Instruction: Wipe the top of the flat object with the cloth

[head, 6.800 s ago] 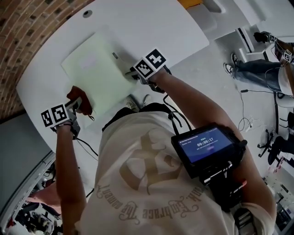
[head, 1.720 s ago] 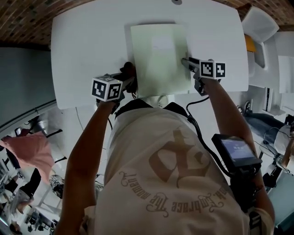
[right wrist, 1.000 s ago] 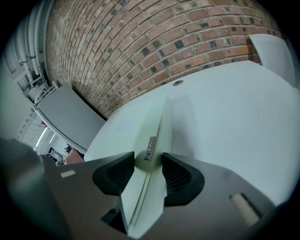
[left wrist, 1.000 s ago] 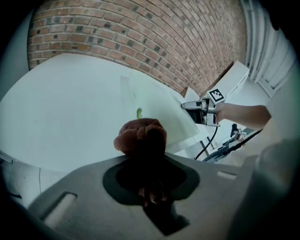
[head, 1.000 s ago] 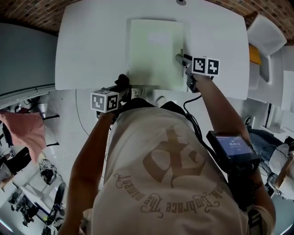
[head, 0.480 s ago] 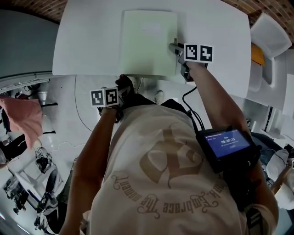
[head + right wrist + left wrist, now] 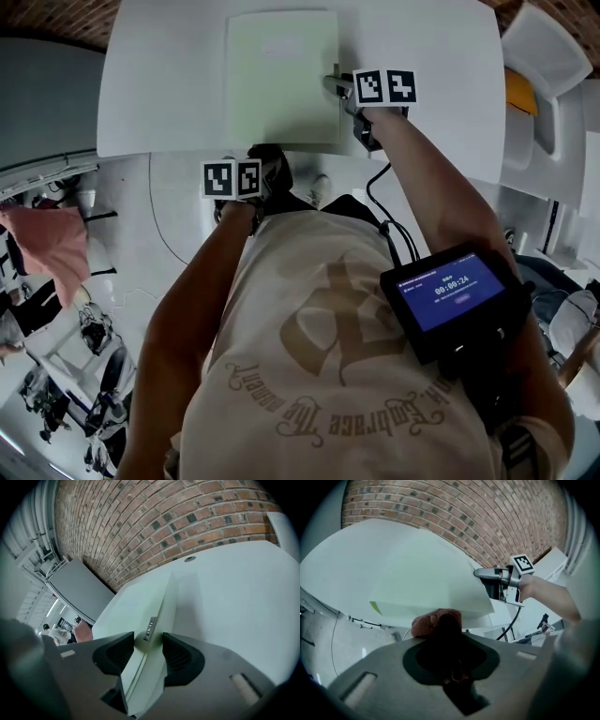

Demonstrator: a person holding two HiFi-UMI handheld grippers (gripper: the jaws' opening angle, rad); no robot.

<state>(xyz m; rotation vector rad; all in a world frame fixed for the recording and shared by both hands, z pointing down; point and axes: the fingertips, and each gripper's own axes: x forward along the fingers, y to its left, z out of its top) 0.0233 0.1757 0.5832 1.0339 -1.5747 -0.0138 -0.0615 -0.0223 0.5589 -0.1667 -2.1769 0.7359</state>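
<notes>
There is one white table (image 7: 159, 84), one pale green flat object (image 7: 281, 80) lying on it, one reddish-brown cloth (image 7: 427, 623) and two claws, each carrying a cube with square markers. The flat object sits toward the middle of the tabletop with its near side close to the table's near edge, and a brick wall (image 7: 154, 522) stands behind the table. The right claw (image 7: 147, 641) reaches in over the right side of the flat object. Its jaws stand wide and lie against that edge, one pad on the top face and the other on the outer side, so it has hold of the edge, with a small metal fitting (image 7: 150, 629) on the rim just ahead of the pads. The left claw (image 7: 266, 161) is closed on the bunched cloth, which sticks out from its tips. It hangs at the table's near edge, just short of the flat object's near side and not on its top. Whether the cloth touches the table edge cannot be told. A small screen (image 7: 452, 291) is strapped to the person's right forearm.
</notes>
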